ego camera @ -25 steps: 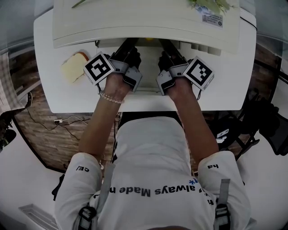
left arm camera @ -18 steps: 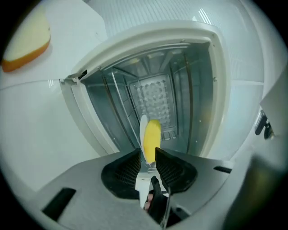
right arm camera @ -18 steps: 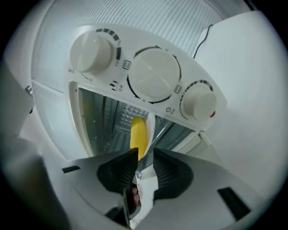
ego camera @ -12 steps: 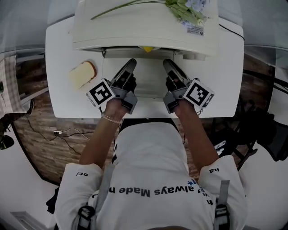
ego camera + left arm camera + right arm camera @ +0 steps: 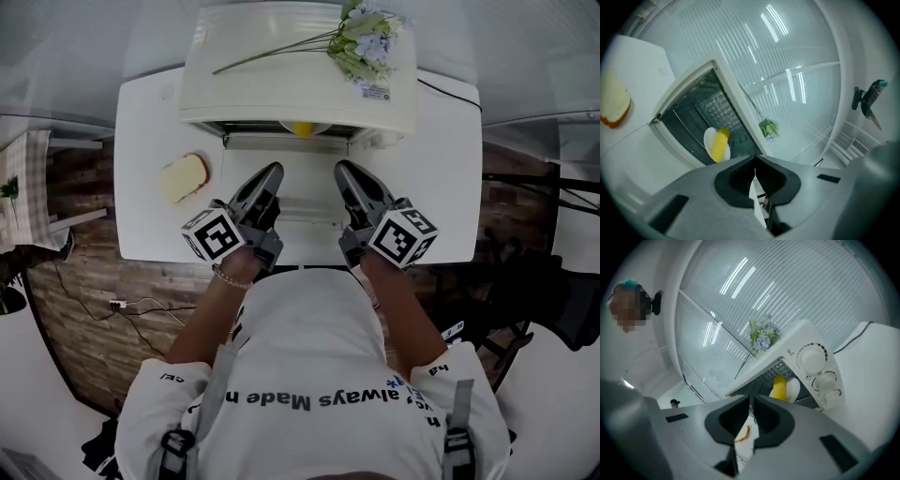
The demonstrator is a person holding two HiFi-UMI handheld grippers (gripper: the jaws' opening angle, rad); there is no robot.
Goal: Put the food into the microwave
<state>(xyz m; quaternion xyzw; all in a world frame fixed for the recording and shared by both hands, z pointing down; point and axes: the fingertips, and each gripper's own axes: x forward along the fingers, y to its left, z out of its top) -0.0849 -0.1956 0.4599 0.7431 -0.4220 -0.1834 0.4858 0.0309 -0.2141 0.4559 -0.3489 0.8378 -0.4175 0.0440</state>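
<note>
The left gripper [image 5: 271,172] is clenched, its jaws pressed together with nothing between them, and the right gripper [image 5: 346,170] is shut and empty in the same way. Both hover side by side above the flat white door panel [image 5: 286,187], which appears folded down toward the person. Just past their tips, the long yellow piece of food [image 5: 302,128] lies on a round white plate [image 5: 708,140] inside the cream-white boxy microwave [image 5: 281,84], near the front of the cavity. That part of the task looks done.

The risks lie in what remains. The door is open. If it is lifted with closed jaws, a tip could slip off the smooth panel, and the door might drop back or nudge the oven. A jolt like that could shake the loose spray of pale flowers on a long green stem [image 5: 361,42] off the oven's top.

The plate sits close to the opening, so a closing door might catch its rim.

To the left, a slice of pale bread with a brown crust [image 5: 183,176] lies on the white table [image 5: 441,187], well apart from the oven — if it counts as food, it could be forgotten outside.
</note>
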